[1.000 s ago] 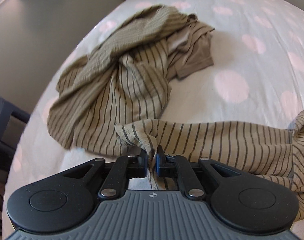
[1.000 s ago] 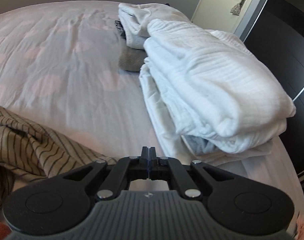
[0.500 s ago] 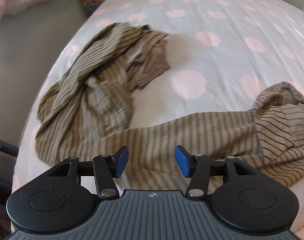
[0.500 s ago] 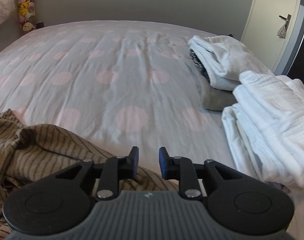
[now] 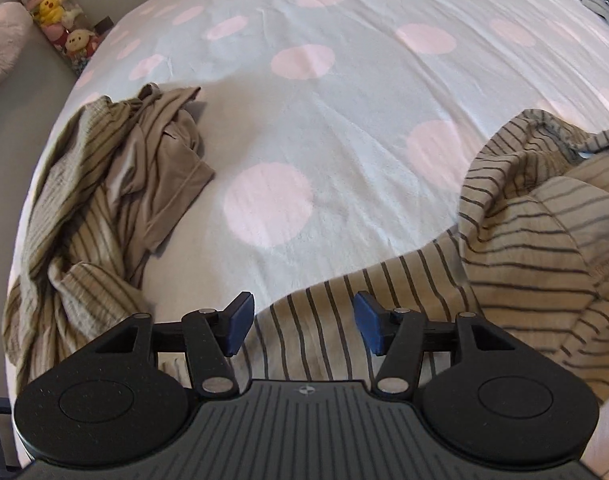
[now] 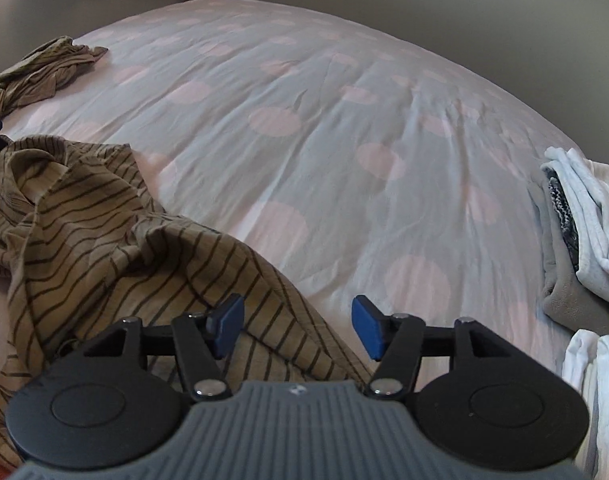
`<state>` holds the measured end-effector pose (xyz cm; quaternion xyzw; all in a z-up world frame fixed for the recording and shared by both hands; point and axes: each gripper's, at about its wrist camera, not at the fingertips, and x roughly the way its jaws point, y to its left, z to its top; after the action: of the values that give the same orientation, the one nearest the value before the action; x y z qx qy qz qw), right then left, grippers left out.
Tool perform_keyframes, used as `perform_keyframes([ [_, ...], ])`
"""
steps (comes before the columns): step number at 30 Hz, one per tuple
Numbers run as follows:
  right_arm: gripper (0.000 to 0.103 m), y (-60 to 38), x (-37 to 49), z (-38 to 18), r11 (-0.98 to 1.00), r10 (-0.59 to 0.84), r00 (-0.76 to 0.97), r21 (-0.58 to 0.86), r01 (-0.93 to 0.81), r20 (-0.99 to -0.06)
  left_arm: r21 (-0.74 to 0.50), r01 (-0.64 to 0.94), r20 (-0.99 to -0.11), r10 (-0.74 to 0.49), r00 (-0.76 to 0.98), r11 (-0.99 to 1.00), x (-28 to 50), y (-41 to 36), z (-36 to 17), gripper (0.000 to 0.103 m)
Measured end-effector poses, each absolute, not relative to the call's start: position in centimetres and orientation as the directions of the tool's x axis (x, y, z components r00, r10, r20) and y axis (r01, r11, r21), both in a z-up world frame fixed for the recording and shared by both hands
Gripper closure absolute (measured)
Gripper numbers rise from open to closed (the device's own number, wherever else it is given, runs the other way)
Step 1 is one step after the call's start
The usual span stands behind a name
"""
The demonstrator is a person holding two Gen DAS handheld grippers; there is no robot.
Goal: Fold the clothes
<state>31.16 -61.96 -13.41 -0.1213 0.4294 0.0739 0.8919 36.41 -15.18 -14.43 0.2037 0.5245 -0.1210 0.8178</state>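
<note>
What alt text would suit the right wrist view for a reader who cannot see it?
The right gripper, blue pads apart, holds nothing above a crumpled tan shirt with dark stripes on a pale bedspread with pink dots. Folded white and grey clothes are stacked at the right edge.

Left gripper (image 5: 302, 328): angled steeply down, jaws wide apart after just opening, blue pads (image 5: 238, 326) bare, nothing pinched between them. Right gripper (image 6: 296, 326): also tipped down, jaws spread wide after just opening, pads (image 6: 368, 326) clear, gripping nothing.
</note>
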Motion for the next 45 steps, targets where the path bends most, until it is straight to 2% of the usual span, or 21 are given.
perform_keyframes([
  [3, 0.044, -62.7, 32.6, -14.8, 0.965, 0.053, 0.580, -0.107, -0.238, -0.813, 0.181, 0.399, -0.913, 0.003, 0.407, 0.899, 37.1, -15.2, -15.5, 0.049],
  [6, 0.053, -62.7, 32.8, -15.9, 0.960, 0.087, 0.538, -0.074, -0.270, -0.839, 0.161, 0.380, -0.910, -0.013, 0.415, 0.911, 37.2, -15.1, -15.7, 0.049],
  [7, 0.060, -62.6, 32.7, -16.2, 0.957, 0.092, 0.526, -0.071, -0.281, -0.846, 0.149, 0.374, -0.910, -0.021, 0.414, 0.915, 37.2, -15.0, -15.6, 0.050],
  [8, 0.070, -62.5, 32.7, -16.5, 0.955, 0.099, 0.513, -0.064, -0.290, -0.853, 0.137, 0.369, -0.910, -0.030, 0.413, 0.919, 37.2, -14.9, -15.6, 0.053],
  [10, 0.075, -62.2, 32.6, -16.9, 0.952, 0.106, 0.496, -0.056, -0.301, -0.862, 0.114, 0.359, -0.910, -0.048, 0.412, 0.926, 37.1, -14.7, -15.5, 0.057],
  [12, 0.089, -61.9, 32.5, -16.8, 0.949, 0.098, 0.499, -0.069, -0.306, -0.861, 0.093, 0.360, -0.908, -0.069, 0.412, 0.928, 36.8, -14.7, -15.4, 0.070],
  [13, 0.095, -61.9, 32.4, -16.6, 0.949, 0.091, 0.505, -0.079, -0.304, -0.858, 0.086, 0.365, -0.907, -0.079, 0.414, 0.927, 36.7, -14.8, -15.3, 0.073],
  [14, 0.099, -61.9, 32.2, -16.3, 0.950, 0.085, 0.516, -0.087, -0.300, -0.852, 0.084, 0.372, -0.906, -0.084, 0.415, 0.925, 36.6, -15.0, -15.3, 0.080],
  [15, 0.100, -62.0, 32.0, -15.8, 0.950, 0.077, 0.531, -0.099, -0.296, -0.844, 0.083, 0.378, -0.905, -0.089, 0.416, 0.922, 36.4, -15.1, -15.2, 0.090],
  [17, 0.100, -62.2, 31.6, -14.8, 0.951, 0.061, 0.563, -0.124, -0.283, -0.824, 0.092, 0.390, -0.903, -0.088, 0.420, 0.916, 36.2, -15.5, -14.9, 0.099],
  [19, 0.100, -62.6, 31.1, -13.2, 0.954, 0.038, 0.607, -0.151, -0.258, -0.794, 0.098, 0.398, -0.901, -0.088, 0.425, 0.912, 35.9, -15.8, -14.5, 0.103],
  [24, 0.101, -63.6, 29.1, -8.4, 0.959, -0.060, 0.716, -0.240, -0.153, -0.695, 0.085, 0.404, -0.885, -0.118, 0.451, 0.911, 35.1, -15.8, -12.3, 0.103],
  [28, 0.101, -64.9, 26.7, -6.1, 0.958, -0.135, 0.728, -0.277, -0.078, -0.672, 0.062, 0.456, -0.876, -0.170, 0.451, 0.888, 33.3, -16.3, -10.0, 0.103],
  [37, 0.101, -66.8, 20.0, -8.9, 0.974, -0.157, 0.599, -0.224, -0.038, -0.785, 0.077, 0.616, -0.921, -0.180, 0.344, 0.784, 27.3, -17.8, -9.3, 0.103],
  [45, 0.101, -67.2, 19.6, -11.3, 0.982, -0.156, 0.554, -0.189, -0.002, -0.818, 0.113, 0.663, -0.936, -0.144, 0.320, 0.740, 25.7, -17.3, -10.3, 0.103],
])
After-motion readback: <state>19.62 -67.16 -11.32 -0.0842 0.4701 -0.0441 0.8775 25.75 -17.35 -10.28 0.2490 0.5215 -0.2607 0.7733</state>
